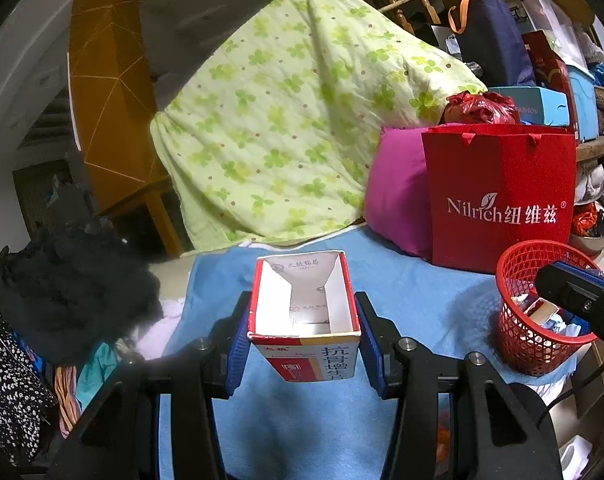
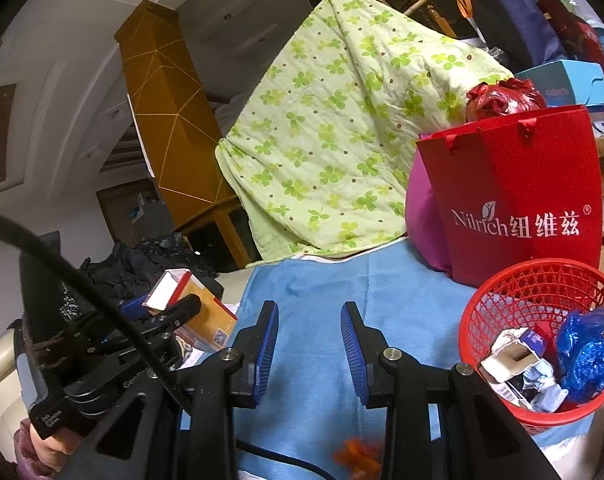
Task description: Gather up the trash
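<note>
— What do we count here?

— One open medicine box (image 1: 304, 320), one red mesh basket (image 2: 542, 344), one red gift bag (image 2: 518, 200) and one magenta pillow (image 1: 394, 196) on the blue cloth (image 2: 314, 300). In the basket we make out one blue plastic bag (image 2: 586, 348) and at least one torn white carton (image 2: 514, 352).

— And the box against our fingers?

— Our left gripper (image 1: 304, 340) has it pinched between the two blue pads (image 1: 238, 344), open end up, lifted above the cloth, the basket well to its right.

— Our other one?

— Our right gripper (image 2: 309, 348) is spread wide with nothing between its fingers — the basket sits just to its right.
</note>
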The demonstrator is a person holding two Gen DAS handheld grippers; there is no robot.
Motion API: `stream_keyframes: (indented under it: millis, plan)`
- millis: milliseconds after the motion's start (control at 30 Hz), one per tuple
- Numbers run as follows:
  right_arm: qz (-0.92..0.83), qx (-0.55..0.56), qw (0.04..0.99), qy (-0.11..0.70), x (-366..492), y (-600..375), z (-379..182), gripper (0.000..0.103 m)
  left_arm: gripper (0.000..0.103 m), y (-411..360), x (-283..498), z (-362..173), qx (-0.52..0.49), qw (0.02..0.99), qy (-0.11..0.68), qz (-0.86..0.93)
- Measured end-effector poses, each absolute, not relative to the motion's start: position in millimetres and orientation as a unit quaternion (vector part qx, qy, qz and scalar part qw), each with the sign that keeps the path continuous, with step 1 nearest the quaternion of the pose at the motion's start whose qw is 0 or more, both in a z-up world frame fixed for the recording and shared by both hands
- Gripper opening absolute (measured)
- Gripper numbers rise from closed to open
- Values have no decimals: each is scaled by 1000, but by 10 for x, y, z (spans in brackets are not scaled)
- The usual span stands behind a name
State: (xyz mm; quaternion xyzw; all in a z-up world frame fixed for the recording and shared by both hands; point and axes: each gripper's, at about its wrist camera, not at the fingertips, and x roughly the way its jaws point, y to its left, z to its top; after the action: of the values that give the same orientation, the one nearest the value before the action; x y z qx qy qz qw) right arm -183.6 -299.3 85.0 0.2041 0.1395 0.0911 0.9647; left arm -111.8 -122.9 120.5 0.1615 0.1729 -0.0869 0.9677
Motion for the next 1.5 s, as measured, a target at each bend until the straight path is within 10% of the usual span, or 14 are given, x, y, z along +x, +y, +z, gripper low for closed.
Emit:
stream_keyframes:
  millis: [467,600,900,1000,1500]
  plan:
    - [110,144,946,269,-1544,-2928,488,36,50,-1170,-1009,1067,159,965,194,-77]
    - [138,105,912,371,-1235,-2665,6,63,50,-1126,-980,963,161,962,209,-74]
    - [106,83,855,501,-596,-2432,-973,62,50,-967,-917,908,147,962,220,-63]
    - [105,89,842,521,-478,-2439,-1178,36,50,-928,-900,912,142,962,223,-61]
    - [112,180,927,309,-1344,-3188,192,27,50,-1068,-1073,1089,153,966,195,-70]
